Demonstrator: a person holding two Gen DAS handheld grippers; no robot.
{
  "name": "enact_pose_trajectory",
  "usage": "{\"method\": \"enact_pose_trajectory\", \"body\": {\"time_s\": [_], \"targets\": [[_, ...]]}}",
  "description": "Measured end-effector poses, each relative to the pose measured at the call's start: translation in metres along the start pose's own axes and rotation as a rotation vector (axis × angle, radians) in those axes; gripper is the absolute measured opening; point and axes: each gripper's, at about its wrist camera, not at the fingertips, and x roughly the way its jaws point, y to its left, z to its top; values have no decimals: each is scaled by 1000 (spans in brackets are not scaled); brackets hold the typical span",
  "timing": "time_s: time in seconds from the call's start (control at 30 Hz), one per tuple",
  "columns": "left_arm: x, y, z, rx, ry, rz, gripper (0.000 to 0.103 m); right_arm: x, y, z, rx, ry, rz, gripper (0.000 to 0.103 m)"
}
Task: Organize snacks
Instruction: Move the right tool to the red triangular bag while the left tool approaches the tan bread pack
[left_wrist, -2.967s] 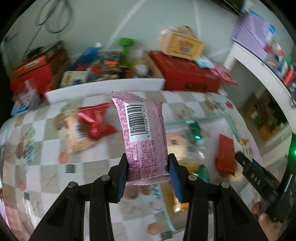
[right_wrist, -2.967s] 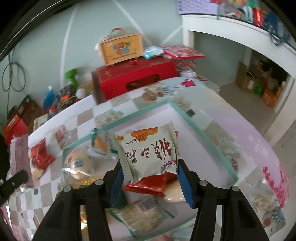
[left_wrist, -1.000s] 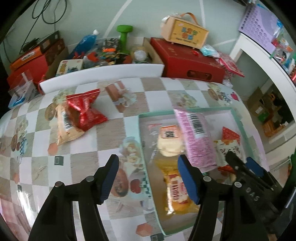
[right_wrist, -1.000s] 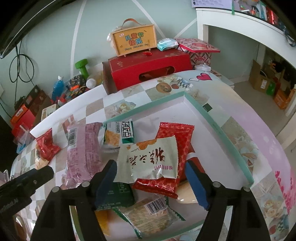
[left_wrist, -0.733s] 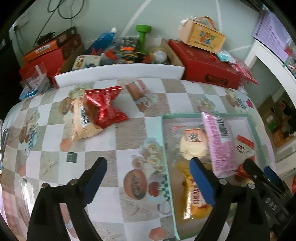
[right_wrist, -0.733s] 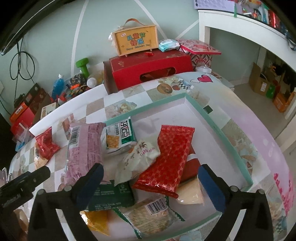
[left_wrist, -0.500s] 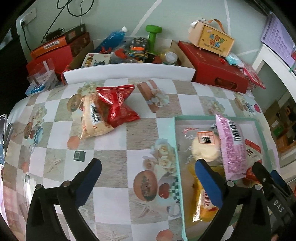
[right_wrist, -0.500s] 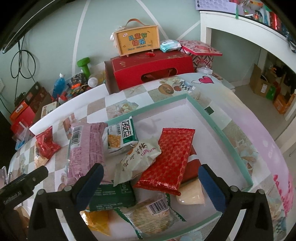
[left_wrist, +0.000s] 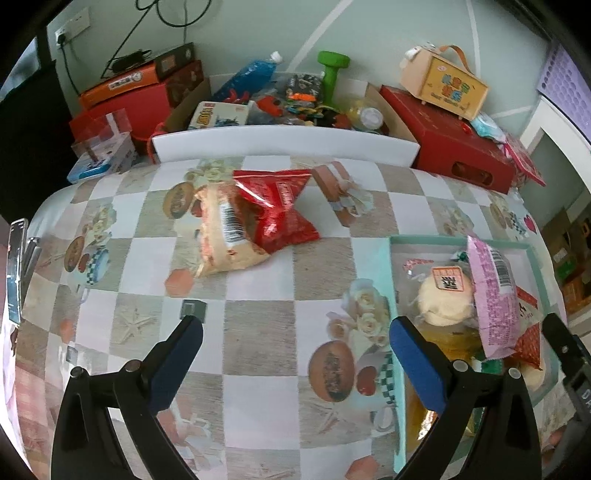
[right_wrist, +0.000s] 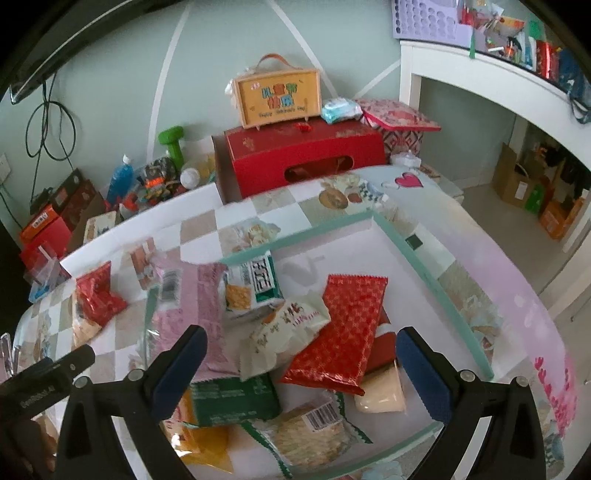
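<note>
- The left gripper is held wide open over bare tablecloth; nothing is gripped between its blue pads.
- The right gripper is likewise spread to its full width above the tray, with nothing clamped; packets lie loose beneath it.
- The table is covered by a checked cloth printed with food and flower motifs, beige and white squares alternating.
- A shallow tray with a pale green rim is set at the right of the table, and most snacks are piled in it: a pink packet leaned on the near-left rim, a red packet lying across the middle, a white packet beside it, a green packet nearer, and a barcoded cracker pack nearest.
- Two snacks are left outside the tray, on the far left of the cloth: a red bag lying partly over a beige bag.
- Behind the table, a white board edge is seen, and past it clutter on the floor: a large red box with a yellow carry box on top, a green dumbbell, a blue bottle, and orange and red cartons.
- A pale green wall with cables hanging is seen at the far side.
- At the right, a white shelf is loaded with small items.
</note>
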Motion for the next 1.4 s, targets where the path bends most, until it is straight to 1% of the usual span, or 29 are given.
{"method": "enact_pose_trajectory", "body": {"time_s": [0.17, 0.37, 0.57, 0.67, 0.73, 0.83, 0.93, 1.03, 1.1, 1.2, 1.27, 1.4], "targets": [[-1, 17, 0, -24, -8, 25, 101, -8, 23, 3, -42, -23, 41, 103], [0, 40, -1, -70, -2, 46, 101, -10, 62, 0, -120, -22, 112, 103], [-2, 69, -2, -126, -7, 77, 101, -12, 99, -8, -202, -19, 161, 103], [-2, 85, 0, -164, -8, 81, 101, -10, 112, -12, -235, -9, 166, 103], [0, 93, 2, -185, -4, 78, 101, -9, 118, -14, -249, -6, 171, 103], [4, 102, 10, -205, 1, 62, 101, -5, 128, -11, -251, 5, 203, 103], [9, 105, 23, -190, -7, 49, 101, 4, 139, -2, -235, 17, 263, 103], [14, 106, 39, -172, -16, 38, 101, 16, 149, 5, -219, 26, 292, 103], [20, 104, 49, -157, -23, 31, 101, 27, 156, 10, -208, 51, 315, 103], [36, 101, 57, -140, -3, 12, 101, 42, 167, 17, -196, 78, 361, 99], [47, 98, 59, -131, 12, -1, 101, 50, 173, 23, -194, 92, 385, 94], [67, 94, 61, -136, 40, -52, 99, 68, 185, 31, -206, 125, 412, 85]]}}
